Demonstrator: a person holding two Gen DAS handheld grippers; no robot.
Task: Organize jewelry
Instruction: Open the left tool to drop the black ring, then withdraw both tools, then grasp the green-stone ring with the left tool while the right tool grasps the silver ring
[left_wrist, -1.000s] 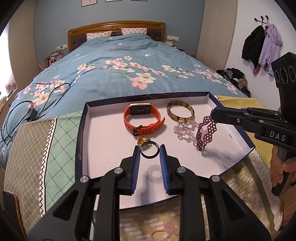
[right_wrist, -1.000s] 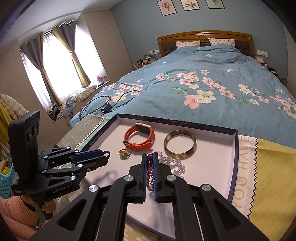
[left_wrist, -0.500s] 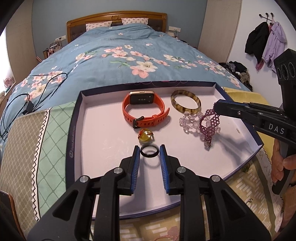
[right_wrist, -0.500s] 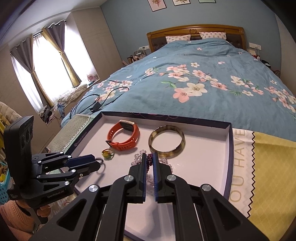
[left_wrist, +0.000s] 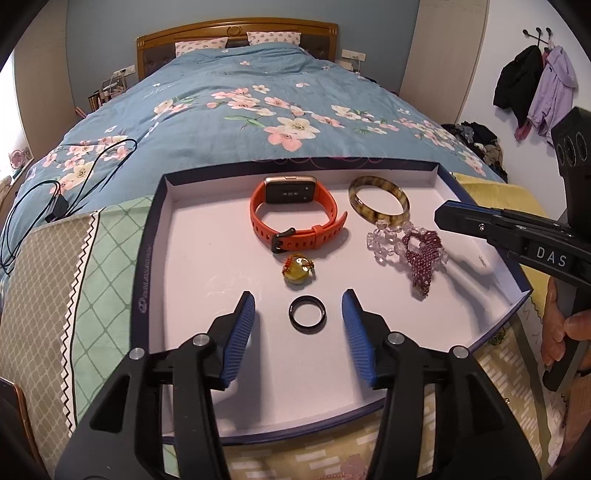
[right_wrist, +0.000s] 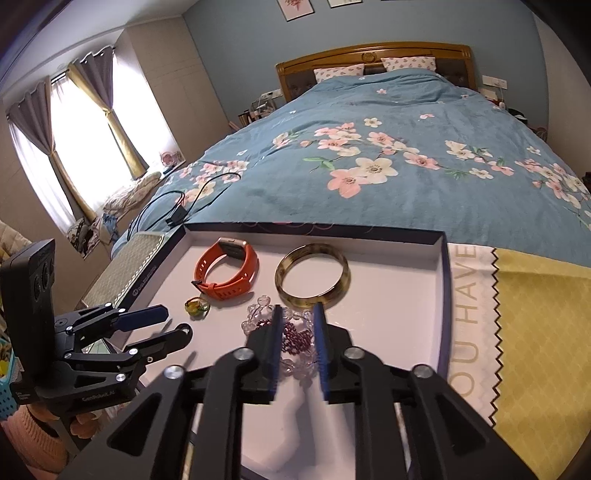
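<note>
Place: a shallow box tray sits at the foot of a bed, on patterned cloths.

In the tray: an orange watch, a brown bangle, a clear bead bracelet, a purple bead bracelet, a small yellow charm and a black ring.

Left tongs: open. The jaws have just been opening. The black ring lies flat on the tray floor between the two blue pads, and neither pad touches it. It is let go.

Right tongs: a little open. These jaws have just been opening too. The purple bead bracelet lies between the pads on the tray floor, partly on the clear bead bracelet. I think the pads no longer press on it.

Where the ring is: right in front of the left tongs, near the front edge of the tray, just below the yellow charm. It is round, so it has no long side.

Where the purple bracelet is: at the tips of the right tongs, just beside the brown bangle. In the left view its long side runs up and down the picture.

Which hand is nearer: the left one to the ring, the right one to the bracelets.

Next move, I think: both tongs lift away. They should go straight back so they do not knock the ring or drag the beads.
</note>
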